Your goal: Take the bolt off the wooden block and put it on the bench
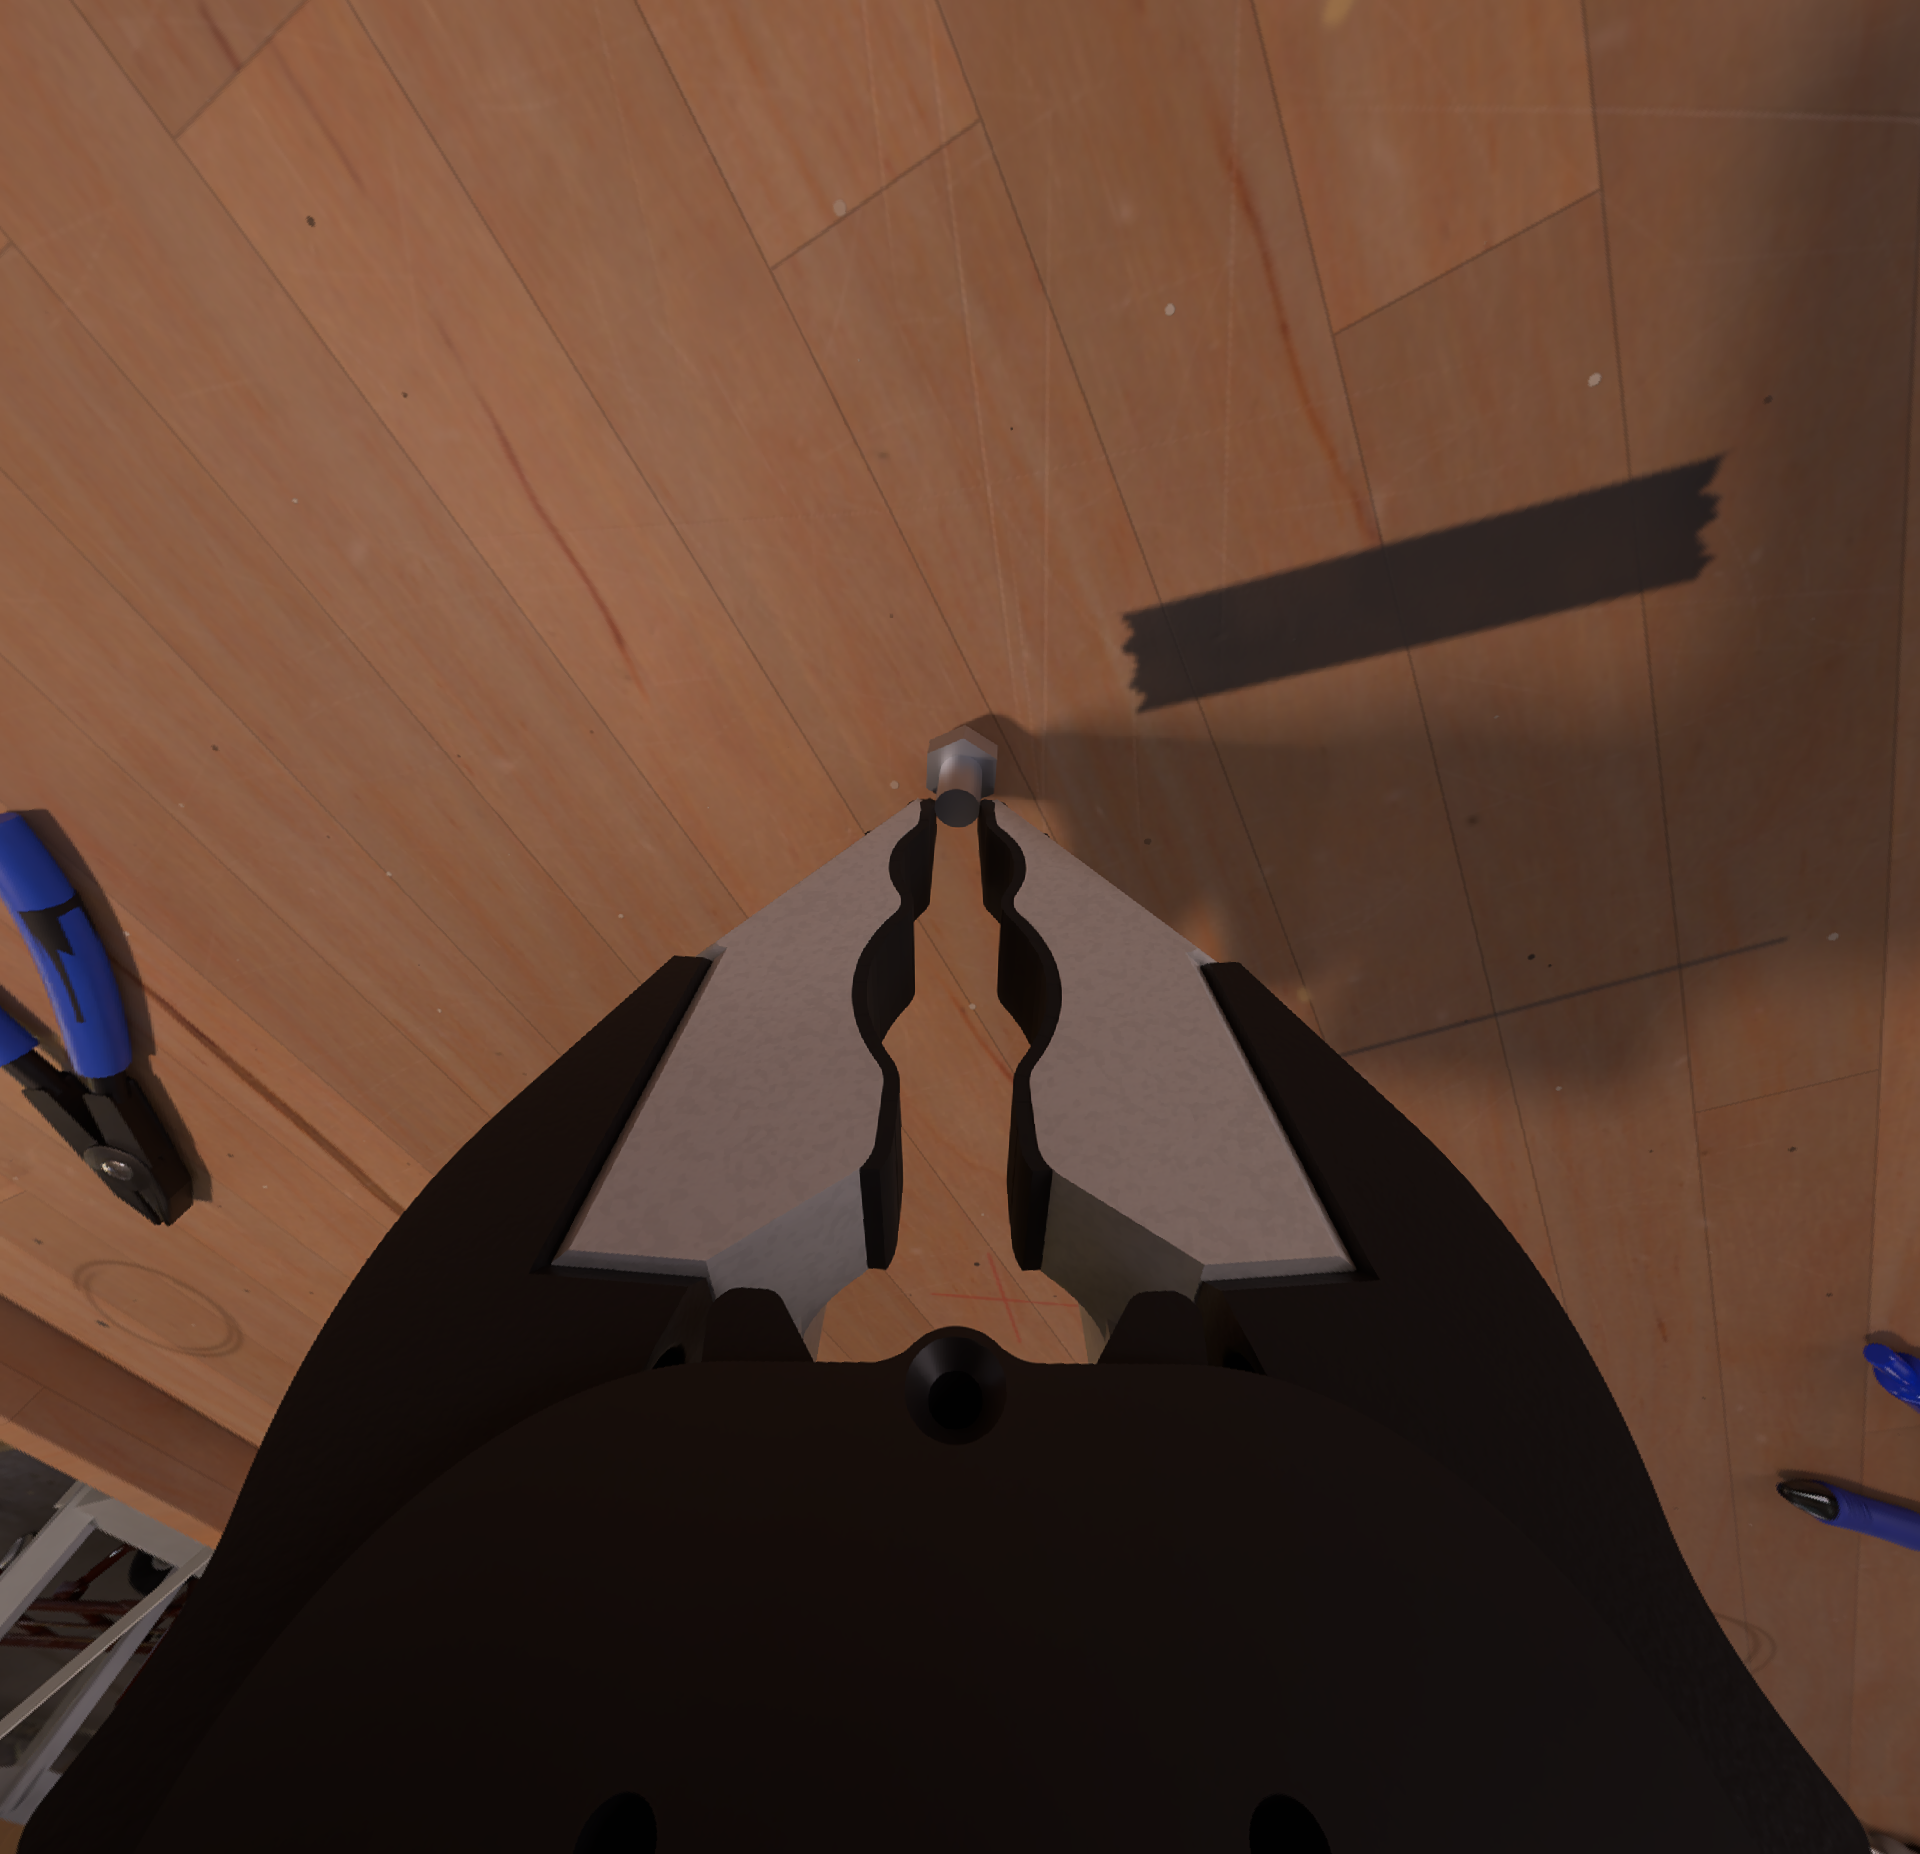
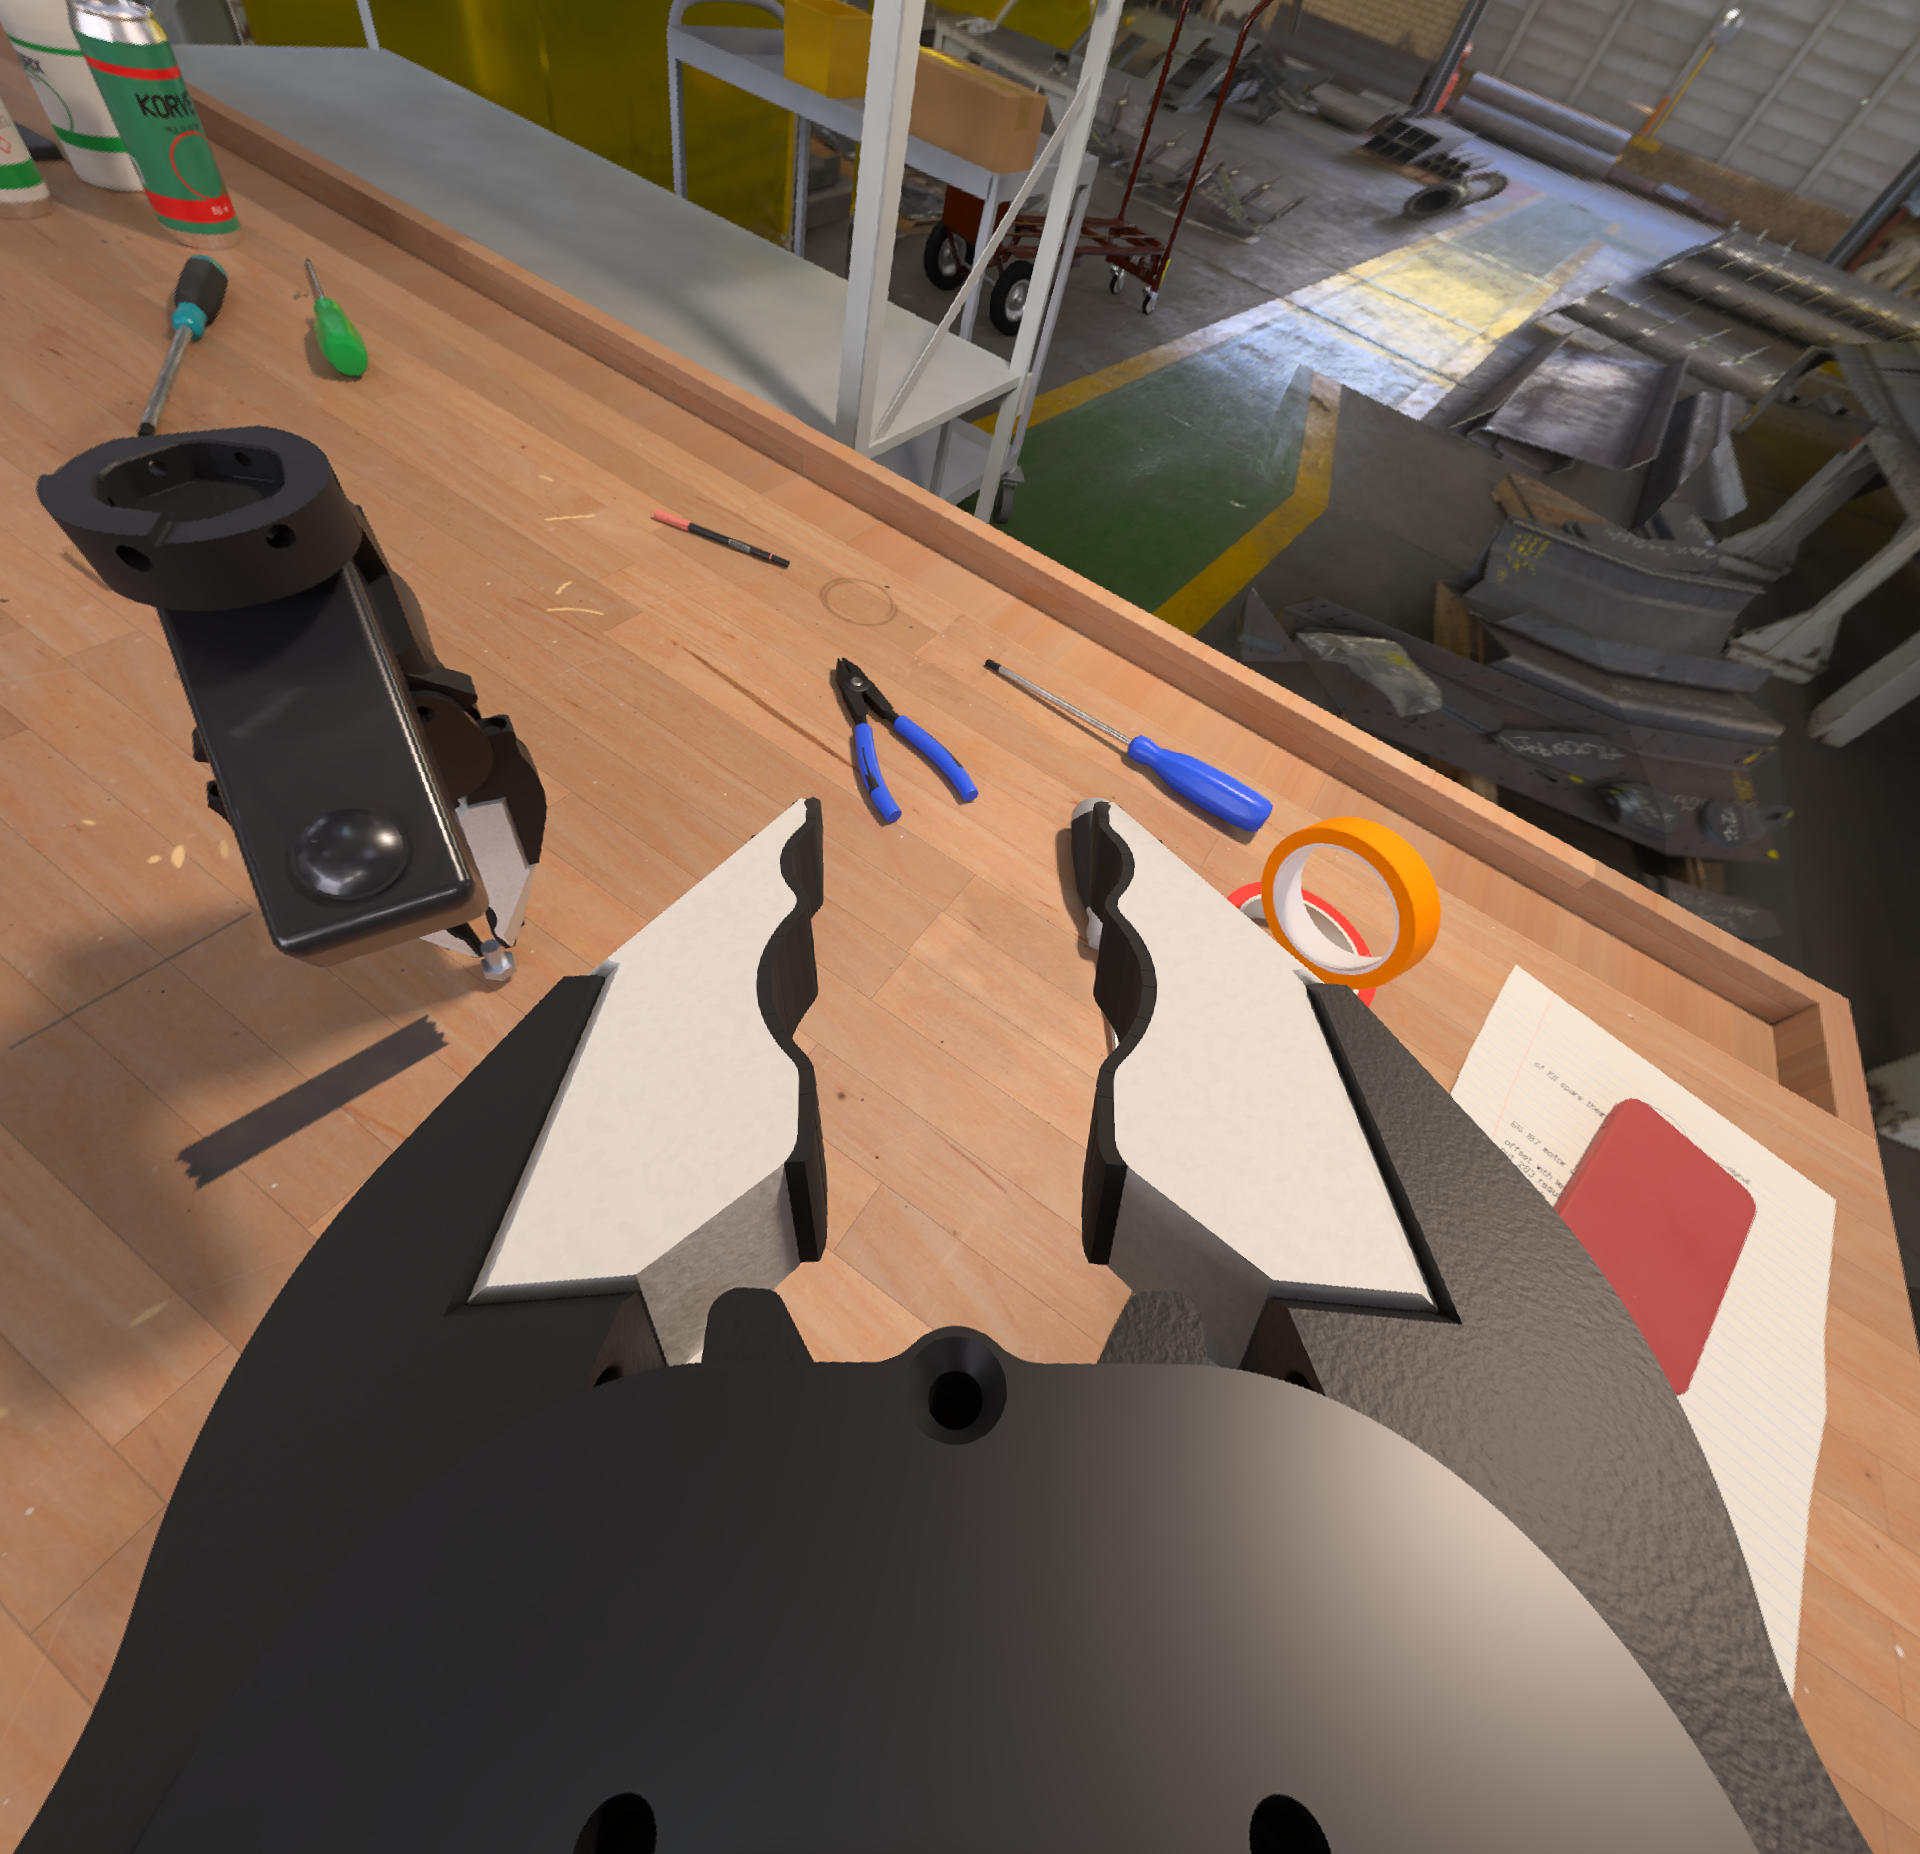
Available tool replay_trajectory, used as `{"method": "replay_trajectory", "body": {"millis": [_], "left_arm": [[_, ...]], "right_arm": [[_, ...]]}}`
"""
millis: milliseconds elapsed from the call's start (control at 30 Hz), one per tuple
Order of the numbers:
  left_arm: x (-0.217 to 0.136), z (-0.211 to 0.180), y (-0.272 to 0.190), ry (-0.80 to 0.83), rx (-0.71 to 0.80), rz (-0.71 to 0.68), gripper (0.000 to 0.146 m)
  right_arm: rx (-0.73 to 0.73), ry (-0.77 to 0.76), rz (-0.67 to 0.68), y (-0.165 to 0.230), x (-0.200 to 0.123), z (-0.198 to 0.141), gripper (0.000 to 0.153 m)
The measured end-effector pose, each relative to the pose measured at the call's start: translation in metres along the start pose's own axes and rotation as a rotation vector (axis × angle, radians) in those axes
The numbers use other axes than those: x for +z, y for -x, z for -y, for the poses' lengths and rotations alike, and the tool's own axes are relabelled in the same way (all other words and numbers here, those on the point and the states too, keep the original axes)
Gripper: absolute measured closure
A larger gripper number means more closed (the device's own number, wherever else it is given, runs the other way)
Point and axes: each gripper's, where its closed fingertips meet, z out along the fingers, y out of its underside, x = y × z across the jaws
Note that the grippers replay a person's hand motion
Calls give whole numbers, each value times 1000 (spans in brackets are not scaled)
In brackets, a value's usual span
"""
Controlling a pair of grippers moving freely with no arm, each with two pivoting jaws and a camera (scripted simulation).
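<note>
A small grey hex-head bolt [image 1: 961, 765] points head-down at the wooden bench [image 1: 520, 402], its head at or just above the surface. My left gripper [image 1: 957, 812] is shut on the bolt's shank at its very fingertips. In the right wrist view the left gripper [image 2: 497, 947] stands steeply tilted at the left with the bolt [image 2: 497, 965] under its tips. My right gripper [image 2: 956, 812] is open and empty above the bench. The wooden block is not in view.
A black tape strip [image 1: 1423, 583] lies right of the bolt. Blue-handled pliers [image 2: 899, 739], a blue screwdriver [image 2: 1195, 781], an orange tape roll [image 2: 1361, 900], a sheet of paper [image 2: 1766, 1389] with a red pad, a green screwdriver [image 2: 338, 334] and cans [image 2: 156, 111] lie about. The bench has a raised rim [image 2: 1143, 599].
</note>
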Motion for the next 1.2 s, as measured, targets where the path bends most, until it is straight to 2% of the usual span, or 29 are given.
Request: {"method": "replay_trajectory", "body": {"millis": [200, 267, 300, 400, 500, 600, 667, 767, 900, 1067, 1200], "left_arm": [[3, 0, -3, -15, -31, -33, 137], [-4, 1, -1, -48, -54, -29, 114], [-11, 1, 1, -77, -71, -23, 107], [-49, -12, 12, -170, -146, 39, 105], [-99, -60, 34, -214, -267, 166, 105], [-138, -142, 53, -181, -454, 263, 105], [-150, -207, 57, -107, -569, 307, 104], [-146, -290, 51, 1, -681, 310, 104], [-120, -343, 38, -18, -742, 228, 104], [-87, -363, 42, -23, -641, 203, 116], [-52, -353, 46, 36, -425, 190, 124]], "right_arm": [[-22, 14, 8, 3, 7, 1, 101], [-35, 0, 2, 4, 6, 4, 102], [-34, -7, 7, 5, 5, 6, 102], [-25, -36, 13, 7, 3, 10, 102], [-19, -71, 12, 6, 0, 16, 102], [-5, -120, 10, 6, -1, 24, 102], [12, -158, 20, 6, -1, 30, 102], [32, -191, 33, 7, 4, 35, 102], [46, -195, 44, 8, 16, 33, 103], [61, -127, 38, 4, 40, 16, 103], [62, -53, 56, 6, 59, 0, 103]]}}
